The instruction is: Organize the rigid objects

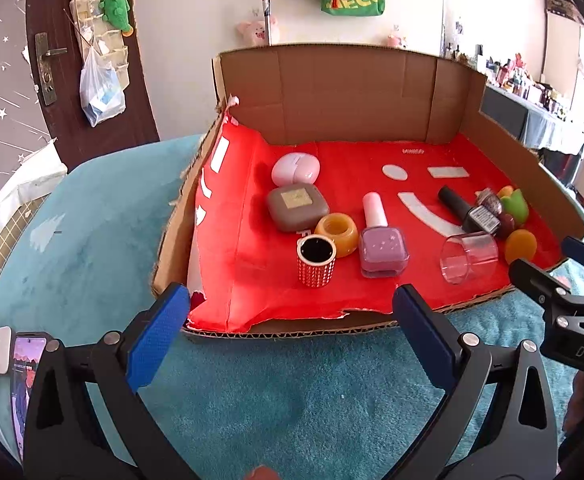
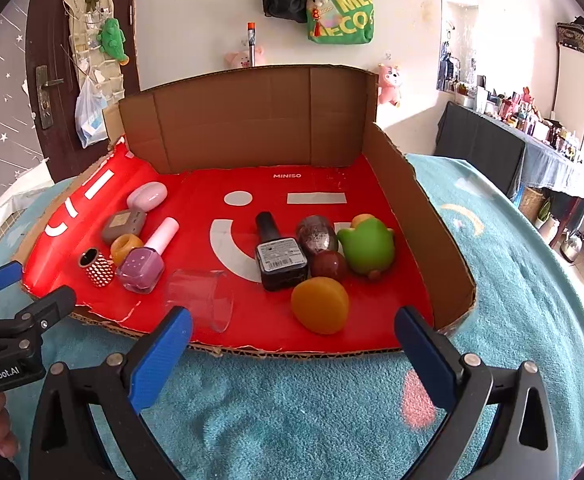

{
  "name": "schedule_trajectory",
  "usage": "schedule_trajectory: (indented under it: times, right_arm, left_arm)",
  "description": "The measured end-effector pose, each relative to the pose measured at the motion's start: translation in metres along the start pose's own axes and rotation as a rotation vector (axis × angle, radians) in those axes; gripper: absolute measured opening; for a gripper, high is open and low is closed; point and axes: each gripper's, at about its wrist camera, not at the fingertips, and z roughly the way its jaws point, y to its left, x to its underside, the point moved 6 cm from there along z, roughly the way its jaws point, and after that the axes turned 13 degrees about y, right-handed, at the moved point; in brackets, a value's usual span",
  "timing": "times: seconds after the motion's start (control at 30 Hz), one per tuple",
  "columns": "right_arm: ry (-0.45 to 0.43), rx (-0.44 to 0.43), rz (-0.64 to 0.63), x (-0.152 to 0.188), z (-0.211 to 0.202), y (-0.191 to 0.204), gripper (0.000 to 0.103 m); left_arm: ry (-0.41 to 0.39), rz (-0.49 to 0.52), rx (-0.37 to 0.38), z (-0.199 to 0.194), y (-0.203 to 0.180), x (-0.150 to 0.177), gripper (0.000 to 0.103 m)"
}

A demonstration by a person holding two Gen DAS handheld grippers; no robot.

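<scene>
**Both hand-held grippers spread wide before a tray of small hard things**

We begin at the left hand-held gripper (image 1: 292, 312): its blue pads stand well apart, nothing between them, poised over the teal cloth (image 1: 92, 240) just short of the cardboard tray (image 1: 351, 92). The right hand-held gripper (image 2: 293, 332) matches it, spread and carrying nothing, at the tray's torn front edge.

Nearest, we see the clear glass cup (image 2: 200, 300) lying on its side. We judge it slick, breakable and apt to roll; a light pinch across the wall near the open rim looks safest. The orange round piece (image 2: 320, 304) has curved faces, so flat-side contact seems wiser. The dark polish bottle (image 2: 278, 256) and the purple polish bottle (image 2: 142, 268) lie flat; glass, probably dense, and their squarish bodies offer better purchase than the tapering caps. The studded red cylinder (image 1: 315, 264) stands upright, stiff and bumpy, gripping well. Beside it sit the amber ring (image 1: 336, 234), the brown compact (image 1: 296, 206) and the pink oval case (image 1: 295, 169), smooth lids likely to slip.

On the right, the green figure (image 2: 367, 248) partly hides something yellow, and the two dark reddish pieces touching the dark bottle we cannot identify. Whether these groupings are sorted or awaiting sorting, we cannot tell.
</scene>
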Motion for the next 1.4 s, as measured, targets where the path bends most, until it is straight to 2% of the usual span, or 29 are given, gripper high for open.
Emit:
schedule_trajectory:
  times: [0.37, 0.57, 0.8, 0.93, 1.13, 1.4]
  right_arm:
    - [-0.053, -0.049, 0.009, 0.006, -0.042, -0.003, 0.103]
    - [-0.003, -0.074, 0.028, 0.023, -0.04, -0.008, 0.103]
    - [0.11, -0.098, 0.065, 0.047, -0.015, -0.015, 0.103]
    - [0.152, -0.093, 0.07, 0.055, -0.005, -0.017, 0.103]
    - [0.188, -0.08, 0.056, 0.063, 0.005, -0.017, 0.103]
    - [0.169, 0.021, -0.015, 0.067, 0.012, -0.009, 0.103]
  left_arm:
    - [-0.024, -0.014, 0.044, -0.027, -0.002, 0.013, 0.103]
    - [0.011, -0.011, 0.071, -0.026, -0.006, 0.03, 0.103]
    - [0.087, -0.002, 0.085, -0.008, -0.013, 0.052, 0.103]
    - [0.132, -0.014, 0.102, 0.003, -0.014, 0.06, 0.103]
    - [0.186, -0.015, 0.088, 0.017, -0.015, 0.067, 0.103]
    - [0.185, 0.002, 0.058, 0.019, -0.017, 0.07, 0.103]
